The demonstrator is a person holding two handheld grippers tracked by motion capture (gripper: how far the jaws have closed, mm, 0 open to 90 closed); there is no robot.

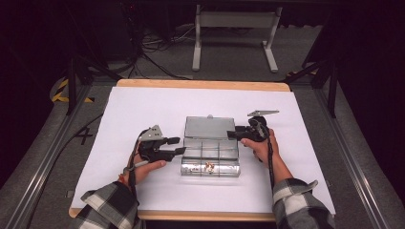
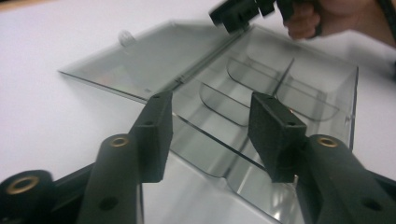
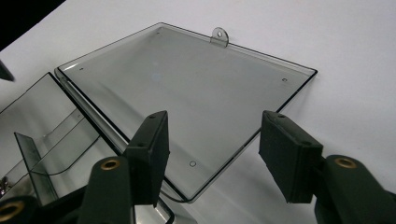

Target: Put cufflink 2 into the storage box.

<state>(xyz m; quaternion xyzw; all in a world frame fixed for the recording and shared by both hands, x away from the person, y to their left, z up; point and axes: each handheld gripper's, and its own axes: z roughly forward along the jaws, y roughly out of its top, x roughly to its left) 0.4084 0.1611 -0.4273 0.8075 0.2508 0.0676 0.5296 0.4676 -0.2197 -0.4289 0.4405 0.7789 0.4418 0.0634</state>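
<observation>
A clear compartment box lies between the two, its lid flat on the white surface. The left hand-held gripper gapes empty at the box's side wall. The right hand-held gripper hangs wide open, empty, over the lid's corner.

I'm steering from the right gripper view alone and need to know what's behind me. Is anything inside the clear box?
Observer: Yes, the high view shows a small brownish item in a front compartment of the clear box; I can't tell what it is.
Operator: Where's the left gripper?
Observer: The left gripper is at the box's left wall, jaws open, holding nothing.
Operator: How many dividers?
Observer: The left gripper view shows curved dividers crossed by a straight one.
</observation>
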